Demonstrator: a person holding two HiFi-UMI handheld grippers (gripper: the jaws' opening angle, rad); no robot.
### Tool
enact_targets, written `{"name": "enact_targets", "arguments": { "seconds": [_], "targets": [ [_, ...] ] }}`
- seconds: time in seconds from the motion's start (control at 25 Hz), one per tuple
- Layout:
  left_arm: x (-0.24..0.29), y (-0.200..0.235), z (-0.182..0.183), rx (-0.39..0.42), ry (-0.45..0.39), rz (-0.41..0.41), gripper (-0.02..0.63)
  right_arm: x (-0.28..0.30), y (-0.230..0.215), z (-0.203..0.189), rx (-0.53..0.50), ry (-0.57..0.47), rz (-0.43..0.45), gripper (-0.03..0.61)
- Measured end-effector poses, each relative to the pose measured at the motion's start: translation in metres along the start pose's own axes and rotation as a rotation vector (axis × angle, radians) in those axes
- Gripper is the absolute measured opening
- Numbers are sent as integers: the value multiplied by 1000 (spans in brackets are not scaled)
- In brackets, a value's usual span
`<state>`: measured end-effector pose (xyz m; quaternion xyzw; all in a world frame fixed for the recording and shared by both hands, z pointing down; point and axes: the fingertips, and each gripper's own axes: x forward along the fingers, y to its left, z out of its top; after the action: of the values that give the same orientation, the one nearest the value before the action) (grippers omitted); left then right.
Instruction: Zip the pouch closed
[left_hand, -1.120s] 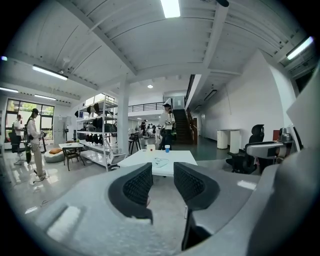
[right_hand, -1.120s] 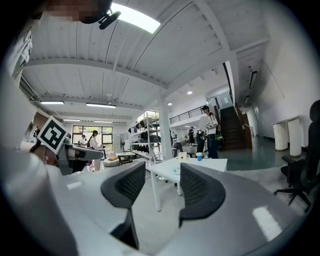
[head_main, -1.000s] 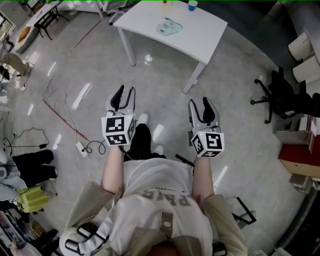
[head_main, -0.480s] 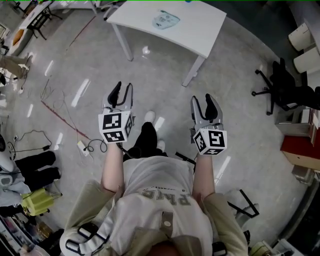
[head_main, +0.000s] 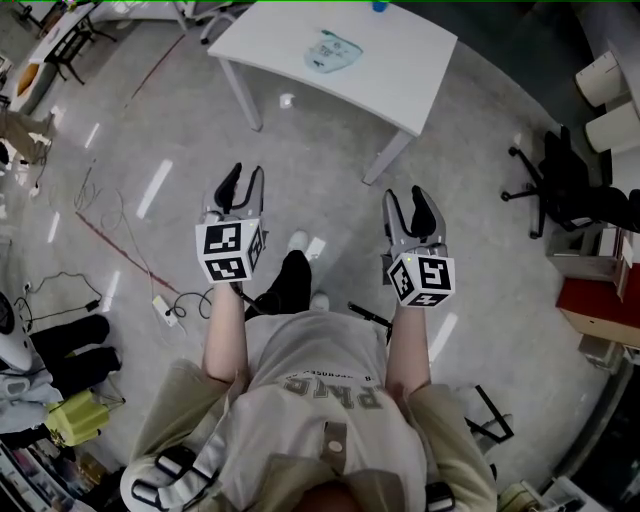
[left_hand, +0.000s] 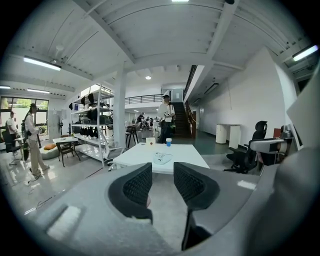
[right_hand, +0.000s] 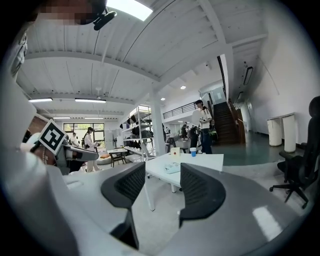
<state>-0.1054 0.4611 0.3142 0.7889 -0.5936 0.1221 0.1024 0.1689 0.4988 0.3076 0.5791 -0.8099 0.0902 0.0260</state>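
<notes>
So I'm standing out on the open grey floor (head_main: 480, 200), and the white table (head_main: 400, 50) is well ahead of me, out of reach from here. There's a black office chair (head_main: 570, 190) off to my right and some cables (head_main: 175, 295) on the floor to my left, neither in my path as far as I can see.

I hold both tools out in front of me at about the same level. The left gripper (head_main: 247, 178) has its 2 jaws parted by a moderate gap, and all I see through it is floor and table, so it's got nothing. Same for the right gripper (head_main: 406, 198): jaws apart, nothing held.

The pouch (head_main: 334, 52) is the pale bluish thing lying flat on the tabletop, near the middle, and a small blue cup (left_hand: 168, 142) sits further back by the far edge, well apart from it.

My read: this is step 0, the walk-up. No zipping has started, and from this far I can't tell how much of the zip is open or where the pull sits. The next move calls for closing in on the table and lining both tools up over the pouch. Then I'd guess 1 gripper pins the fabric near the zip's end while the other pinches the pull.
</notes>
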Motion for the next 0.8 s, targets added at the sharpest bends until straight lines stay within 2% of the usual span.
{"name": "enact_targets", "arguments": {
  "seconds": [0.44, 0.8],
  "targets": [
    [114, 44, 42, -10, -3, -68, 143, 122, -14, 31, -20, 4, -27, 193],
    [187, 87, 65, 3, 3, -108, 143, 200, -15, 30, -24, 37, -50, 193]
  ]
}}
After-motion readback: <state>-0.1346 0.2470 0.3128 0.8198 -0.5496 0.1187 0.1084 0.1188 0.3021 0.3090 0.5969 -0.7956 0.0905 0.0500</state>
